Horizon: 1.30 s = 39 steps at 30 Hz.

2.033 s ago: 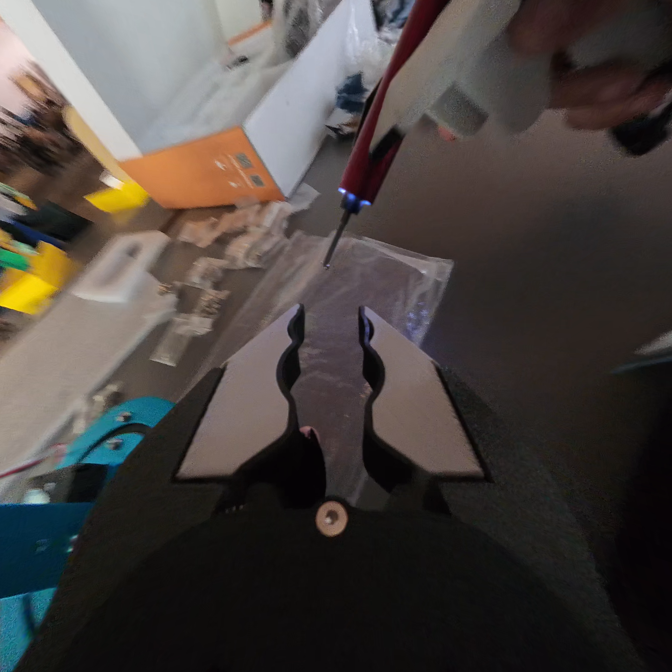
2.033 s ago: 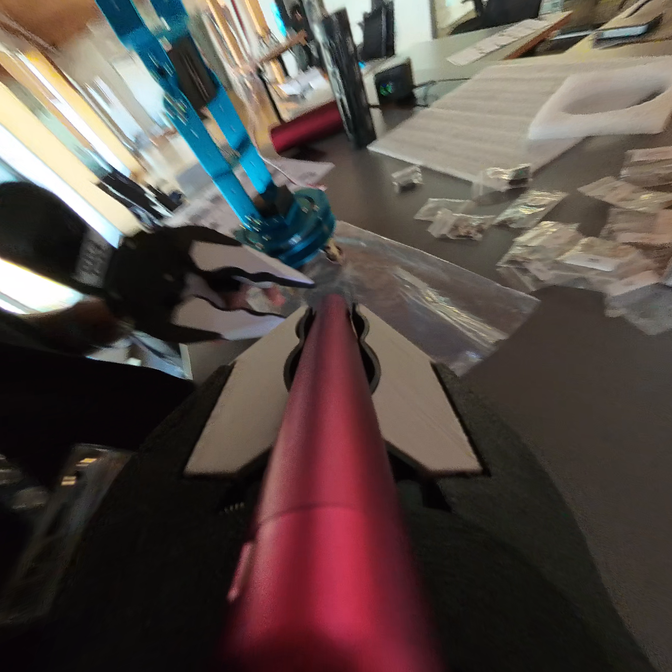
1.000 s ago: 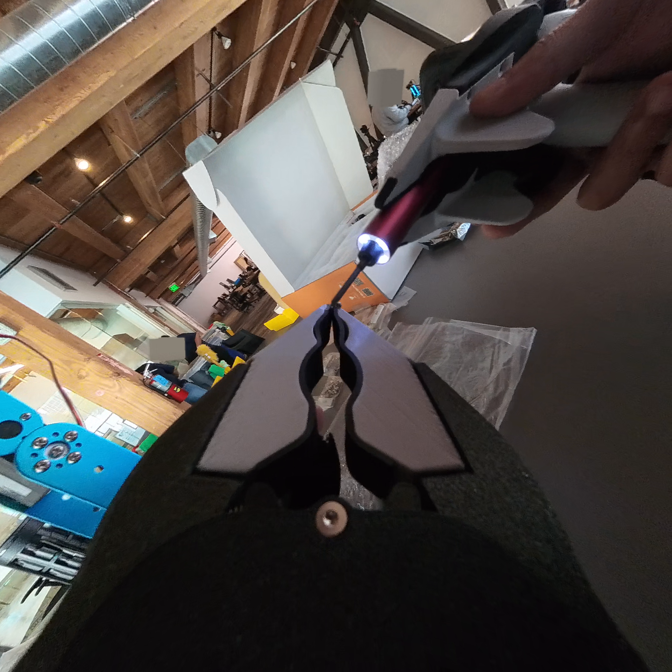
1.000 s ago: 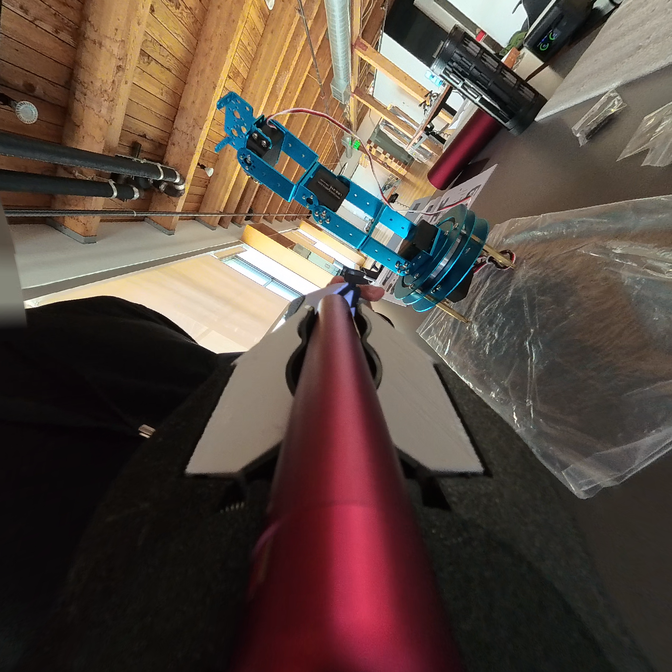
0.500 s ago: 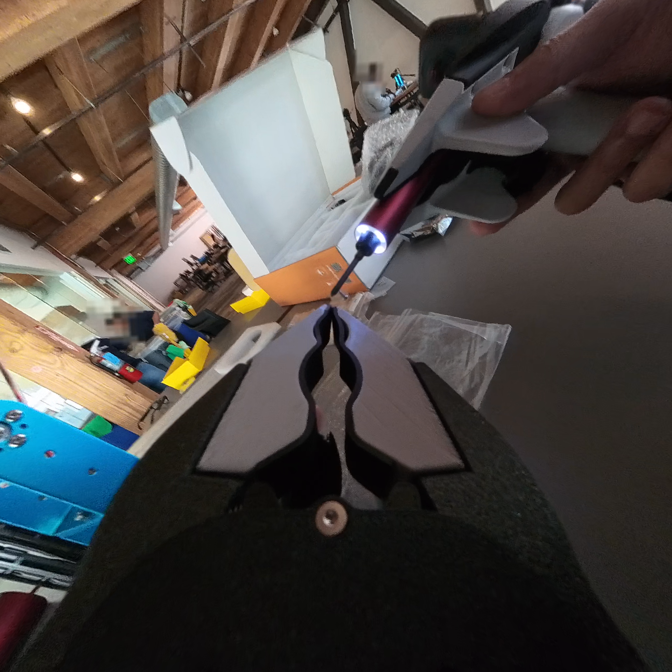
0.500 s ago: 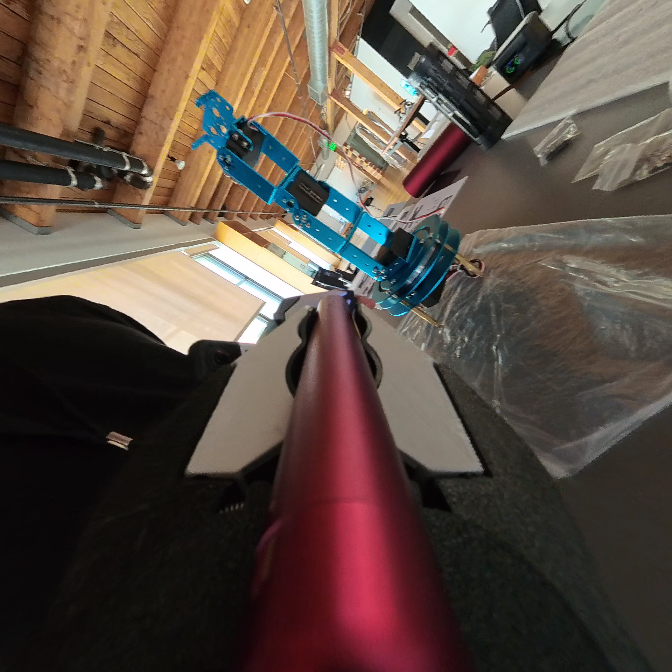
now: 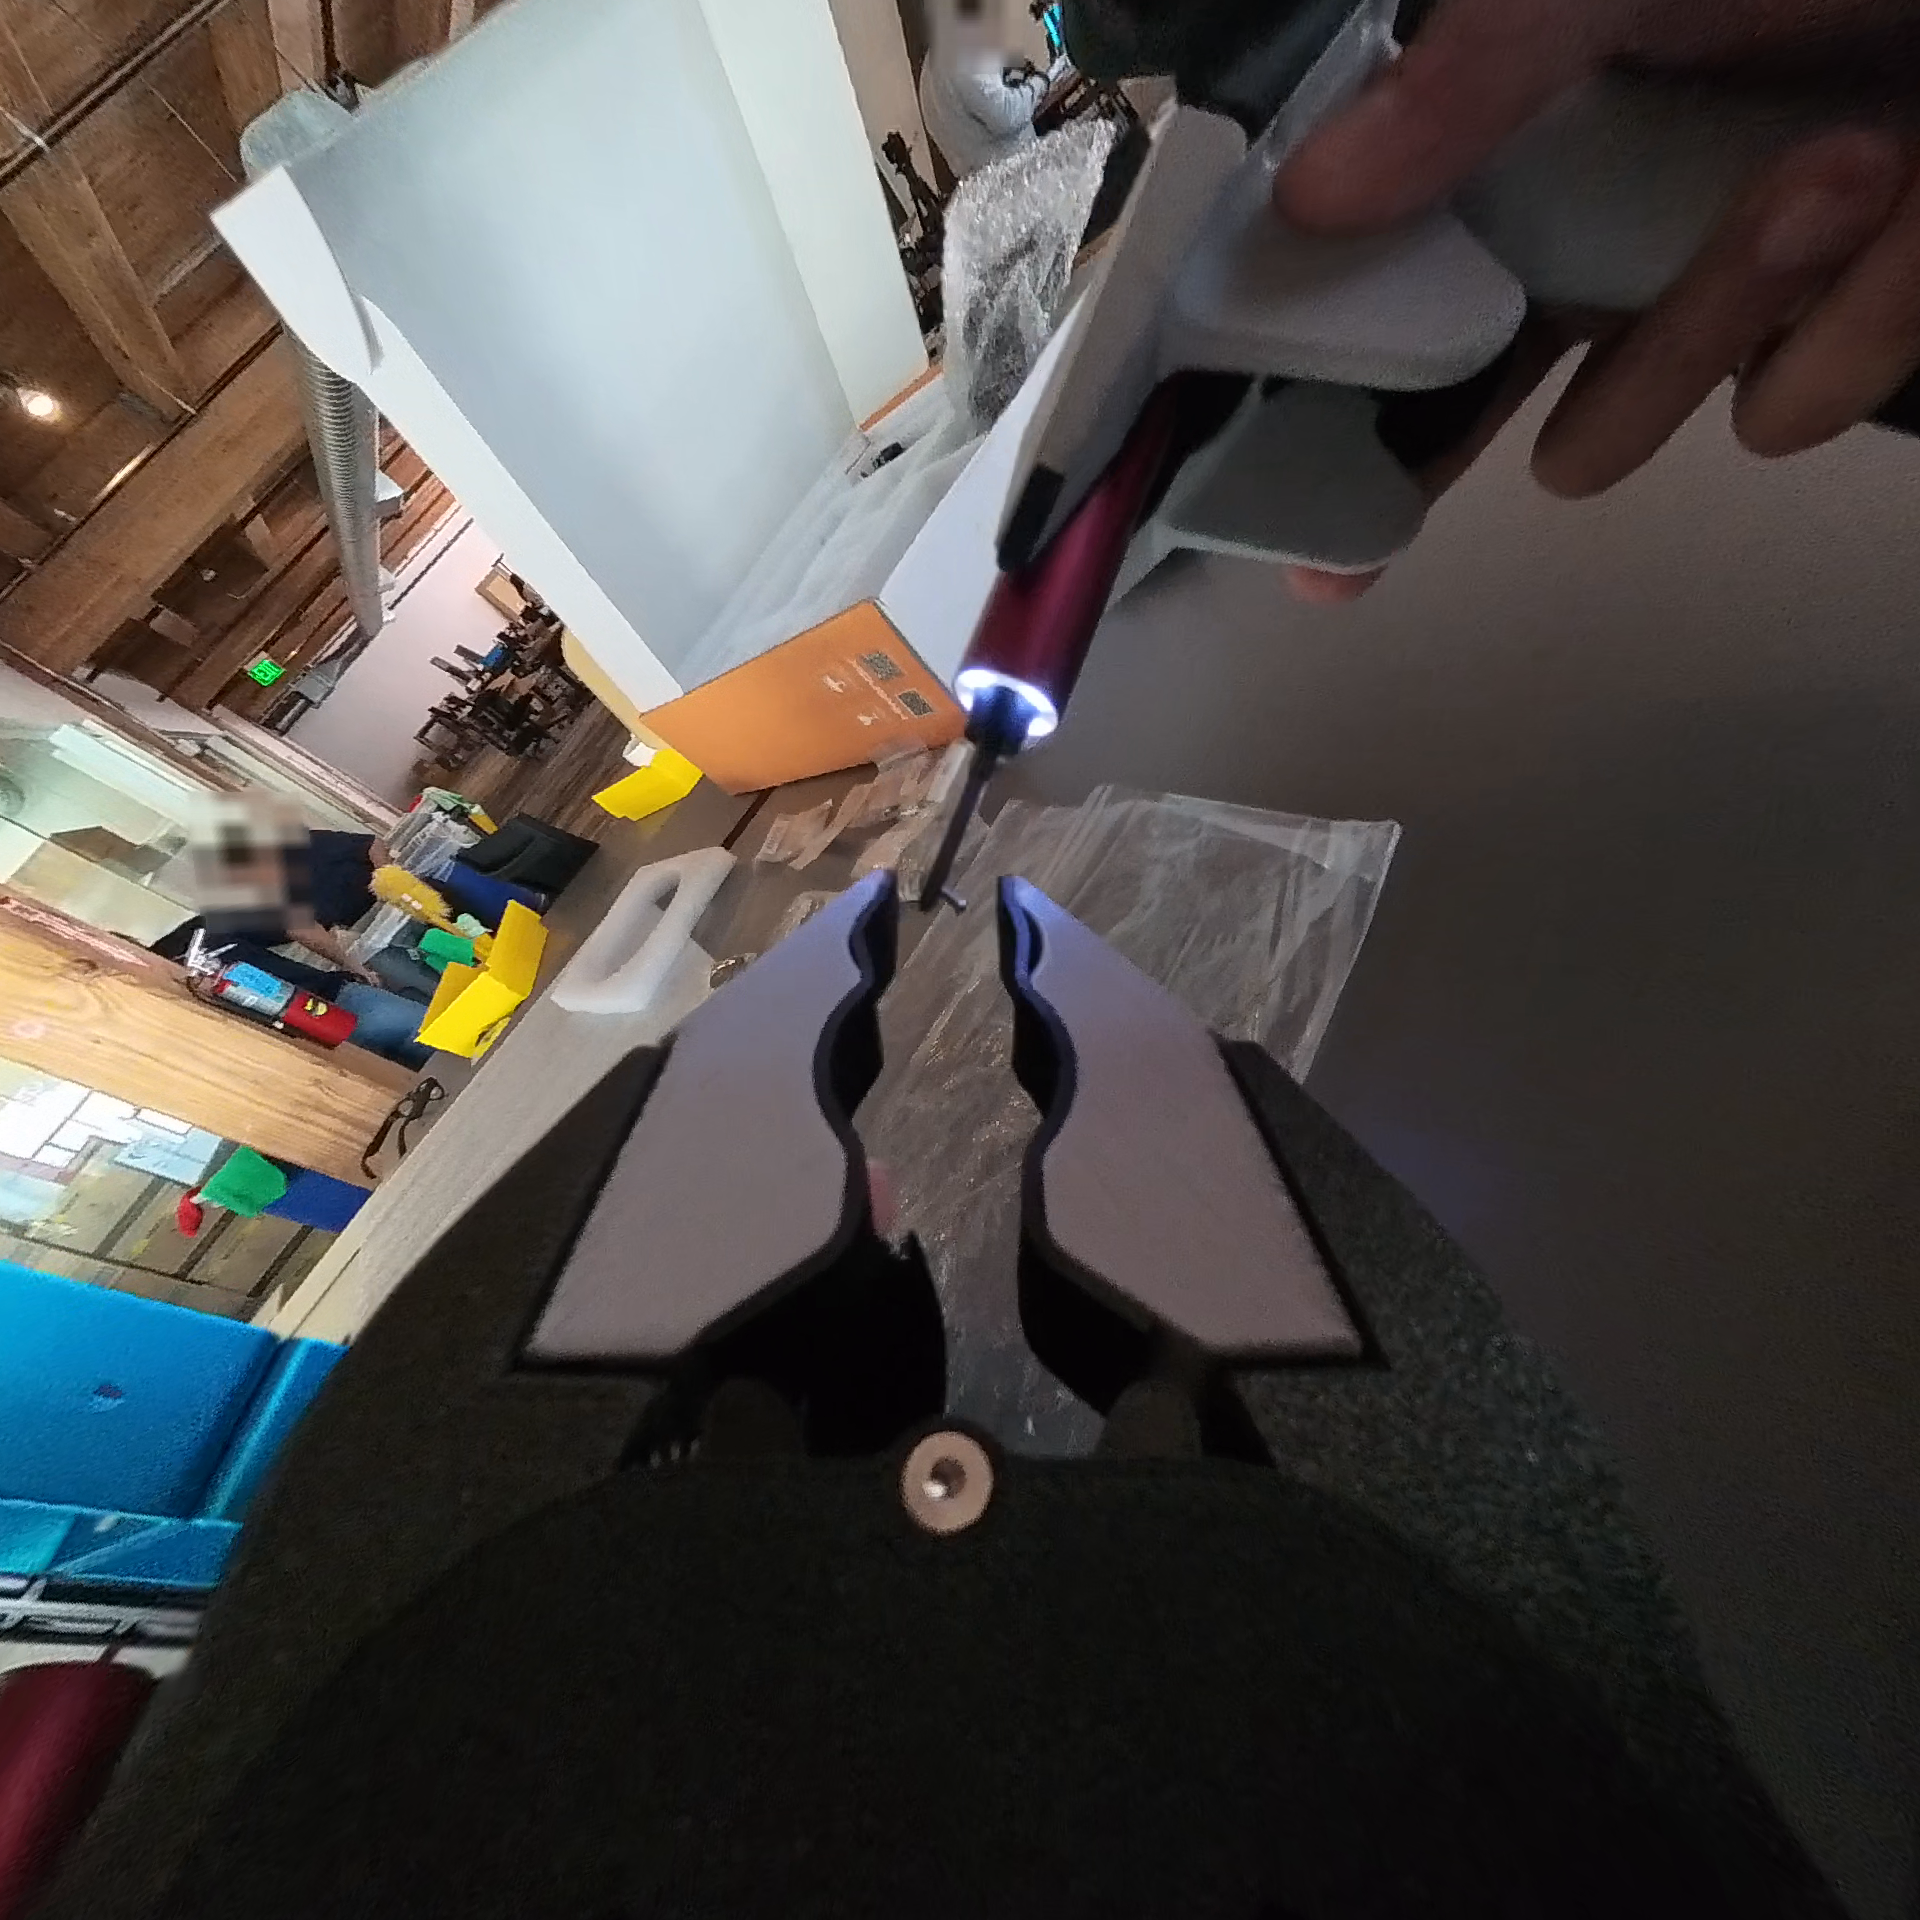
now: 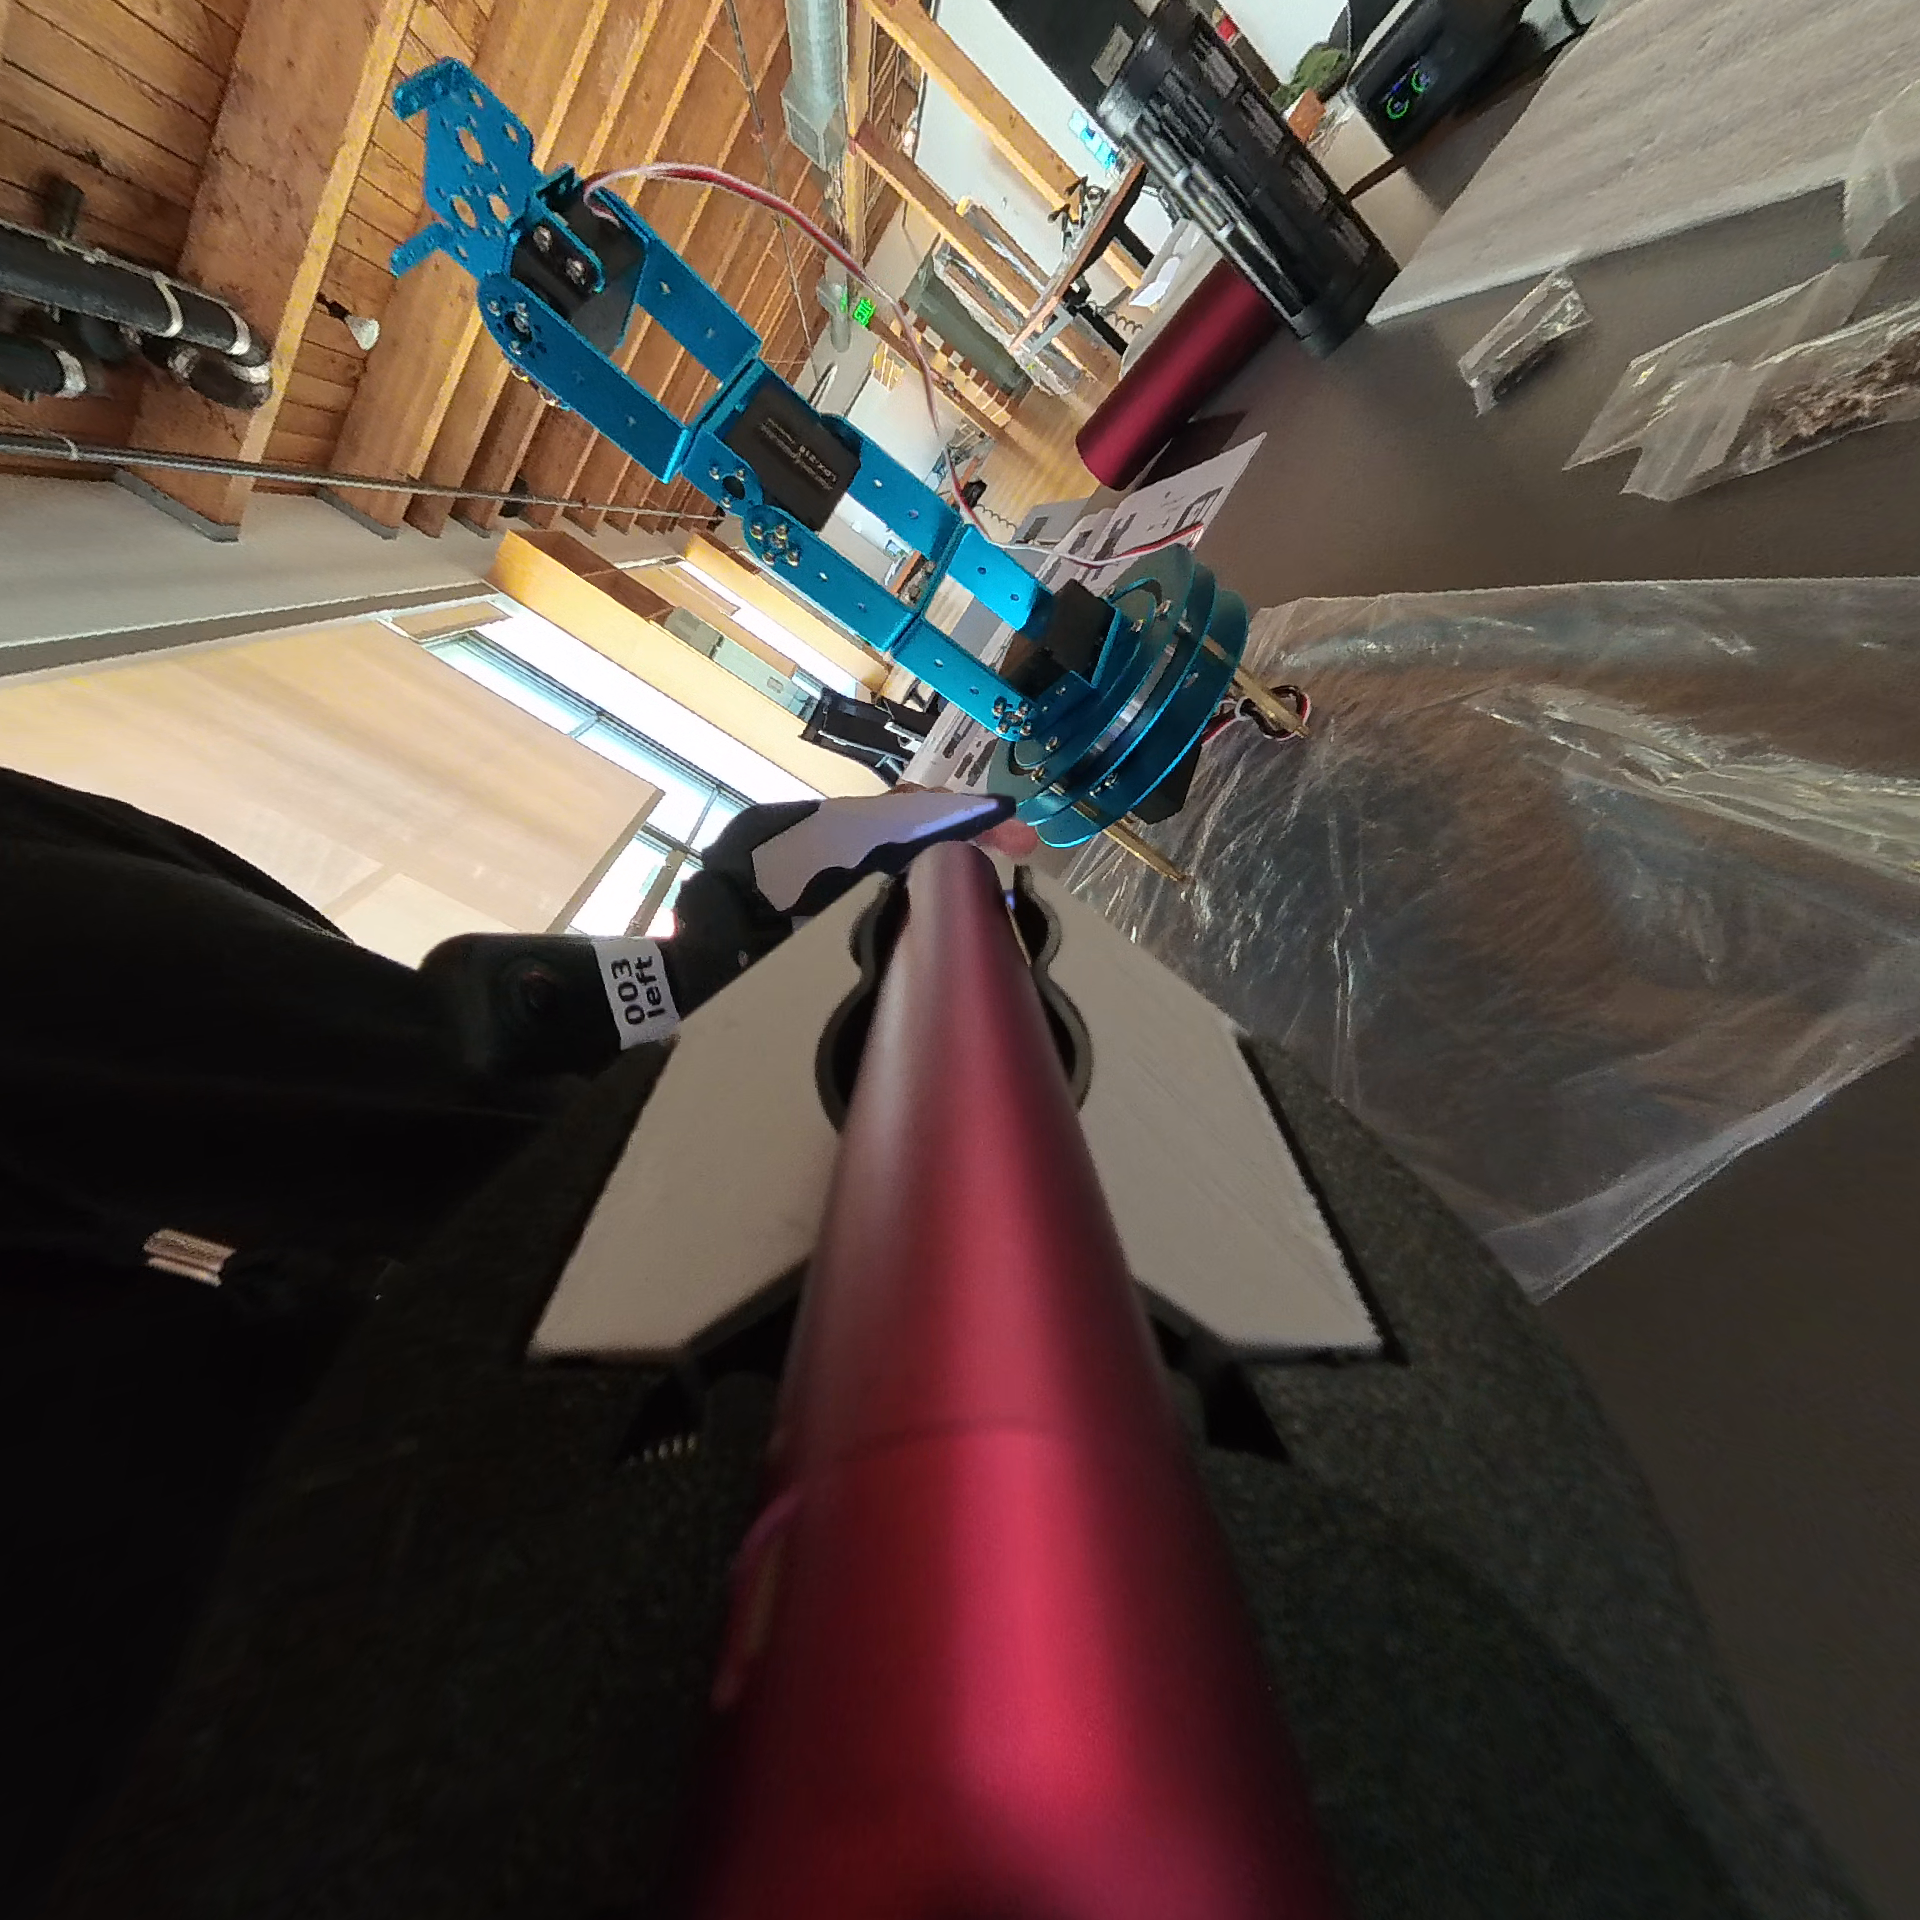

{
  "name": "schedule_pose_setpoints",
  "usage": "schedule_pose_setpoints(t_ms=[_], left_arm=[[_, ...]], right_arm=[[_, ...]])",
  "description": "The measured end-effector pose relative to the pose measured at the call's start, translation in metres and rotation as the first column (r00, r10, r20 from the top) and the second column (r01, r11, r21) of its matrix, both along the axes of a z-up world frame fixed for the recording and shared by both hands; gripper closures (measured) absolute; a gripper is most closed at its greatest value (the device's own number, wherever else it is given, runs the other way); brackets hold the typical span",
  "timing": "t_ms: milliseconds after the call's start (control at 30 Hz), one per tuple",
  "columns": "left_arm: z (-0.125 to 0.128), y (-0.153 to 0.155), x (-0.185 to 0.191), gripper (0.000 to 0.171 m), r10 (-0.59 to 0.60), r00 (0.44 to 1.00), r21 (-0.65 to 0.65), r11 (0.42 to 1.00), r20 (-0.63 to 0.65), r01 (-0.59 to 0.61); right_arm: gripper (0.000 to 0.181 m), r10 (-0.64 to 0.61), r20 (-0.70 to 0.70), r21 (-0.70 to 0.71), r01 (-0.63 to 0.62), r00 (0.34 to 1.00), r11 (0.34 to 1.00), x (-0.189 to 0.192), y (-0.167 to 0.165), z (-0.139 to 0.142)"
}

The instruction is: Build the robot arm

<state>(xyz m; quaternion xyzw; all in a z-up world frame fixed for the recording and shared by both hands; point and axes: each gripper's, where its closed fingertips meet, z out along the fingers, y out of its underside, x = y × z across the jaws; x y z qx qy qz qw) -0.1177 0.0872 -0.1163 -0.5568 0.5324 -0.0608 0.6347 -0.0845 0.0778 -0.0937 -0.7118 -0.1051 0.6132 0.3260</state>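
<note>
Left wrist view: left gripper [image 7: 945, 902] spread, empty. Red screwdriver [image 7: 1070, 582], pinched by right gripper [image 8: 961, 904], slants in from 1 o'clock; its bit [image 7: 956, 831], perhaps carrying a small screw, sits just beyond the left fingertips, over the plastic bag [image 7: 1195, 914].

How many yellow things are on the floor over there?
3 that I can tell: a flat yellow piece near the orange box, and two yellow pieces beside the seated person. Others may be hidden.

red screwdriver [image 8: 935, 1351] rear cut off at frame edge, bit tip [image 7: 940, 894] too small to tell
</note>
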Motion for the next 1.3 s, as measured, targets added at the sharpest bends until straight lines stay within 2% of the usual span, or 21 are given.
schedule_pose_setpoints(t_ms=[100,300,500,633,700,800,1033,1200,1300], left_arm=[[0.004,0.0,-0.001,0.169,-0.004,1.0,0.013,1.0,0.015,0.004],[0.001,-0.003,0.0,0.17,-0.017,0.999,-0.054,0.998,0.043,0.019],[0.012,-0.004,-0.003,0.17,-0.029,0.981,-0.187,0.98,0.19,0.065],[0.03,-0.007,-0.004,0.17,-0.055,0.948,-0.244,0.96,0.315,0.137],[0.037,-0.01,-0.005,0.17,-0.073,0.941,-0.23,0.961,0.331,0.155],[0.034,-0.01,-0.004,0.17,-0.086,0.964,-0.168,0.977,0.253,0.131],[0.021,-0.01,-0.001,0.17,-0.088,0.992,-0.077,0.992,0.094,0.095],[0.008,-0.012,0.002,0.17,-0.081,0.992,0.066,0.994,-0.094,0.087],[0.009,-0.015,0.007,0.17,-0.09,0.989,0.095,0.99,-0.115,0.101]], right_arm=[[0.158,0.002,0.0,0.005,-0.002,1.0,1.0,0.0,-0.001,0.001],[0.159,0.008,0.029,0.022,-0.008,1.0,1.0,0.001,-0.003,0.001],[0.158,0.0,-0.052,0.054,0.003,0.999,0.999,0.008,-0.002,0.02],[0.157,0.001,0.019,0.129,-0.003,1.0,0.992,0.008,-0.002,0.027],[0.157,0.001,0.049,0.177,-0.01,0.999,0.984,0.006,-0.003,0.034],[0.157,0.018,0.099,0.204,-0.038,0.995,0.978,0.003,-0.005,0.038],[0.158,0.027,0.258,0.218,-0.086,0.966,0.972,0.0,-0.007,0.028],[0.158,0.036,0.367,0.235,-0.13,0.93,0.963,-0.006,-0.009,0.018],[0.158,0.063,0.37,0.221,-0.153,0.927,0.963,-0.013,-0.011,0.012]])
